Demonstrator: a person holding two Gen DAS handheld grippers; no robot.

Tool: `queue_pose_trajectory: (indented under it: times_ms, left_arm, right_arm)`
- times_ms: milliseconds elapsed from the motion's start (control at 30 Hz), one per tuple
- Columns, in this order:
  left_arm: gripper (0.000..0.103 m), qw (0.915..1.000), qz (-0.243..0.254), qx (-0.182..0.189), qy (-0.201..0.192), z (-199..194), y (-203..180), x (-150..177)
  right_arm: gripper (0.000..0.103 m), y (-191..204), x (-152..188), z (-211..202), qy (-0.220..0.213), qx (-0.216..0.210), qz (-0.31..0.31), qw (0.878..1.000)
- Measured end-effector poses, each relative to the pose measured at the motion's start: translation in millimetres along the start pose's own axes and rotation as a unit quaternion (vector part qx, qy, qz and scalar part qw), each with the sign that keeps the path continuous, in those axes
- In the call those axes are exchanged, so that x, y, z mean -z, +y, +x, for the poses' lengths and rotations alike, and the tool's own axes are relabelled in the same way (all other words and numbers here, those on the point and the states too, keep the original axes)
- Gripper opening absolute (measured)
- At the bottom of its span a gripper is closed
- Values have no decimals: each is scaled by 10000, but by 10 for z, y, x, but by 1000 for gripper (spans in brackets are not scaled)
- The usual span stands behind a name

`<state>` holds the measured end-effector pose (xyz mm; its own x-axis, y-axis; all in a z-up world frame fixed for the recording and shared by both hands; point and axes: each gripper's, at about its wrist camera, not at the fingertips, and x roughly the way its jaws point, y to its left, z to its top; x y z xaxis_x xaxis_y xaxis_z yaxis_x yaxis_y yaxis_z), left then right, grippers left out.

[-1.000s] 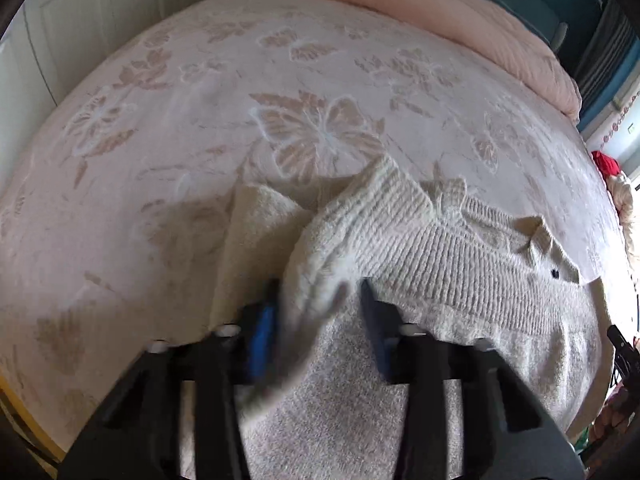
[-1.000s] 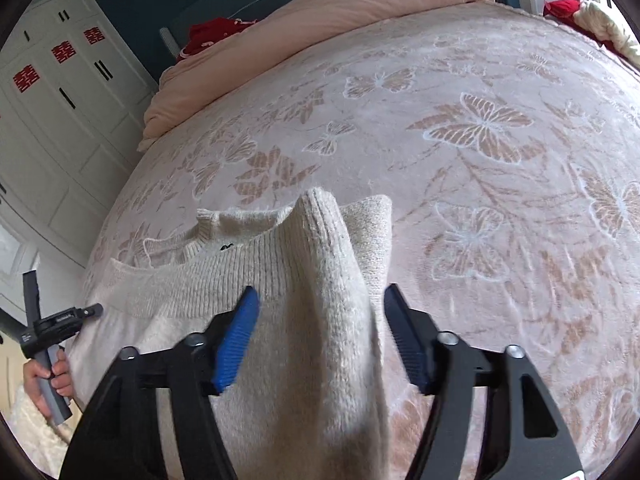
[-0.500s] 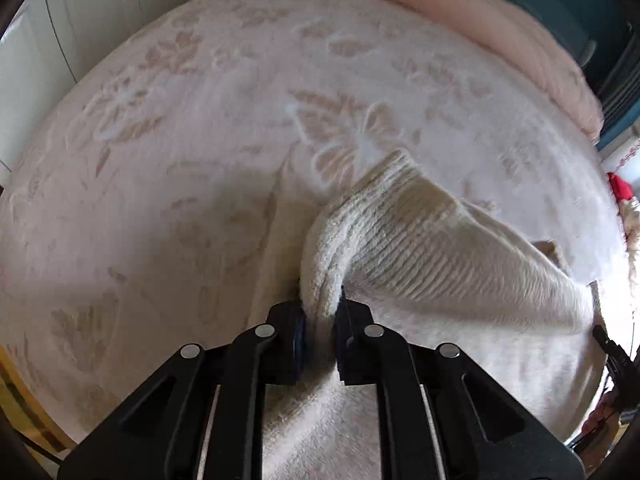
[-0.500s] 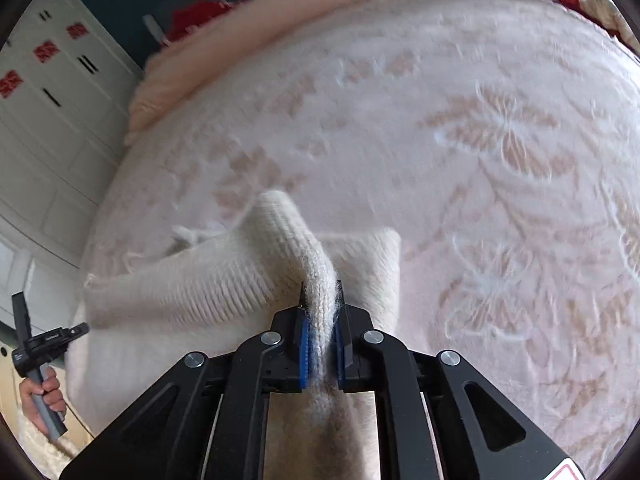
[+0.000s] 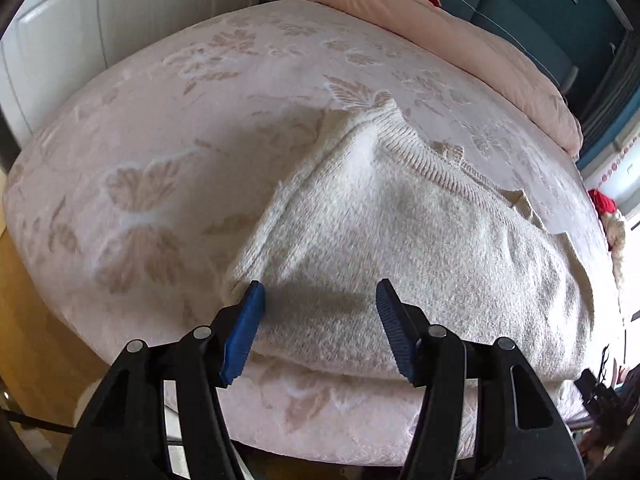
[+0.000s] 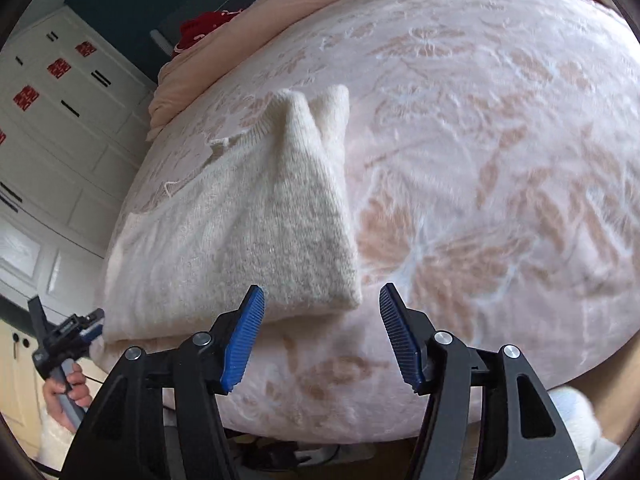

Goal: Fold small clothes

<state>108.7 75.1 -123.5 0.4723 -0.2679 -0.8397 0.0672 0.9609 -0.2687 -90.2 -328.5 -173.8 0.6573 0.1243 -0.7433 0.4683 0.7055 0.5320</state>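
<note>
A small cream knitted sweater lies folded on the bed, near its front edge. It also shows in the right wrist view, with a sleeve part folded over its right side. My left gripper is open and empty, just in front of and above the sweater's near left edge. My right gripper is open and empty, in front of the sweater's near right corner. Neither gripper touches the sweater.
The bed has a pink bedspread with butterfly patterns. A rolled pink quilt lies at the far end. White cupboards stand to one side. The left gripper and hand show at the right wrist view's lower left.
Both grippers were shut on the sweater half a second ago; they have let go, opened and pulled back toward the bed's front edge. The sweater now lies folded flat.
</note>
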Motion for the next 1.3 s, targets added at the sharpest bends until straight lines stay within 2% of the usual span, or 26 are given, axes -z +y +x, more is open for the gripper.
queue_pose_trajectory:
  times_ms: [100,167,200,233,300,367,400,467,500,533,600,633,733,800,833,867,900,933,1033,1067,1133,1167,1233,1300]
  left_arm:
    - [55,9989,-466,-4,-106,0,41,52]
    - [39,9986,-479,-231,-36,49,8,8]
    - [21,9984,-462,-319,17,61,5,-10]
    - [13,9983,-473,-328,74,50,16,-31]
    - [4,9977,-463,-461,164,-10,54,-55]
    - [4,9967,-346,-692,235,-16,104,-20]
    - [4,9961,-316,-768,307,24,140,21]
    - [4,9954,-222,-884,306,83,179,89]
    - [4,9953,-160,-921,239,76,166,98]
    - [5,9950,-77,-974,217,55,138,91]
    - [5,9954,-19,-948,156,-66,103,48]
    - [5,9961,25,-882,68,-167,70,24]
    - [6,9965,310,-674,-393,-507,-143,-88]
    - [8,9958,608,-461,-502,-573,-419,-175]
    - [9,9958,745,-273,-461,-539,-584,-214]
    - [10,9956,825,-155,-417,-476,-716,-243]
    - [10,9952,911,-80,-360,-370,-847,-251]
    - [13,9943,1035,-72,-256,-232,-965,-251]
    - [13,9904,1283,-431,268,336,-1156,-155]
    - [13,9899,1265,-532,368,441,-1137,-98]
    - [13,9914,1176,-469,329,529,-1011,-60]
    - [13,9923,1133,-403,296,499,-939,-71]
    - [13,9926,1071,-489,302,463,-809,-95]
    - [12,9942,933,-433,328,442,-727,-129]
  right_arm:
    - [60,10,-3,183,-59,-458,443,9979]
    - [18,11,-65,255,-110,-638,649,9958]
    - [18,38,-106,220,-149,-672,706,9951]
    - [16,116,-152,92,-363,-691,597,9952]
    - [15,330,-239,-231,-714,-534,105,9960]
    - [15,449,-267,-417,-840,-279,-329,9955]
    - [15,416,-269,-371,-735,-107,-444,9963]
    - [17,211,-208,1,-117,551,-583,9967]
    - [19,80,-146,215,313,712,-491,9958]
    - [20,-30,-79,246,323,608,-308,9971]
    - [27,-21,-93,66,40,545,-137,9984]
    - [32,46,-114,-71,-196,724,-161,9971]
    - [33,360,-194,-411,-851,1147,-513,9884]
    - [30,645,-320,-454,-1032,986,-845,9862]
    - [25,834,-362,-392,-967,897,-1088,9853]
    - [14,1008,-387,-299,-889,804,-1323,9839]
    - [11,1154,-403,-179,-791,695,-1541,9824]
    - [8,1303,-412,-13,-634,616,-1758,9804]
    - [8,1487,-390,478,-198,766,-2278,9705]
    - [6,1440,-396,648,0,973,-2411,9656]
    - [4,1181,-417,774,2,1751,-2544,9511]
    - [0,951,-487,736,-40,1940,-2352,9524]
    - [0,545,-648,473,-162,1624,-1506,9750]
    - [3,526,-723,283,-416,1796,-1235,9751]
